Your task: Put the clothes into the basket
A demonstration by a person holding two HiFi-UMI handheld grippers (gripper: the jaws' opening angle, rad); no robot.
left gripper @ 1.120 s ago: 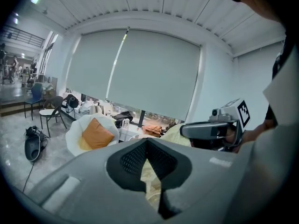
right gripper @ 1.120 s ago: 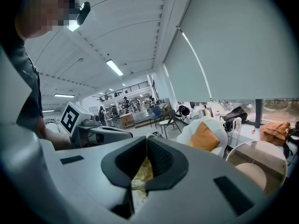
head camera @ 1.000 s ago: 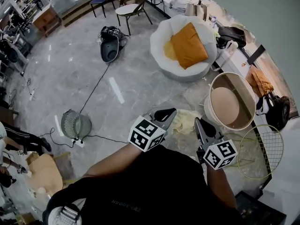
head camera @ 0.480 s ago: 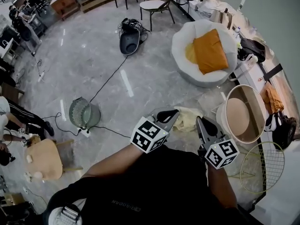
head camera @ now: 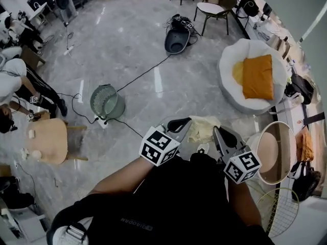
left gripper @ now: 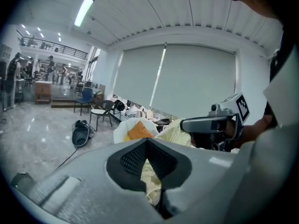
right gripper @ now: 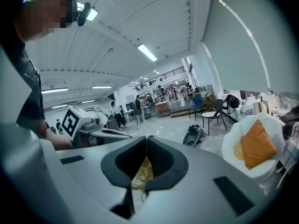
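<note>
While the small print on the person's black shirt [head camera: 153, 203] is too blurred to read, the left gripper [head camera: 180, 124] is clamped on a pale yellow garment [head camera: 203, 129]. The garment stretches across to the right gripper [head camera: 219, 134], whose jaws also pinch it. Both forearms reach forward side by side, tipped slightly down. The basket [head camera: 284, 137] stands near the right gripper's right side.

Garment [head camera: 203, 128]: between left gripper [head camera: 185, 122] and right gripper [head camera: 217, 132], in both jaws. Basket [head camera: 269, 154]: right of right gripper. Cushion [head camera: 258, 76]: on seat [head camera: 230, 80], behind basket. Fan [head camera: 107, 102]: on floor [head camera: 153, 45], left.
</note>
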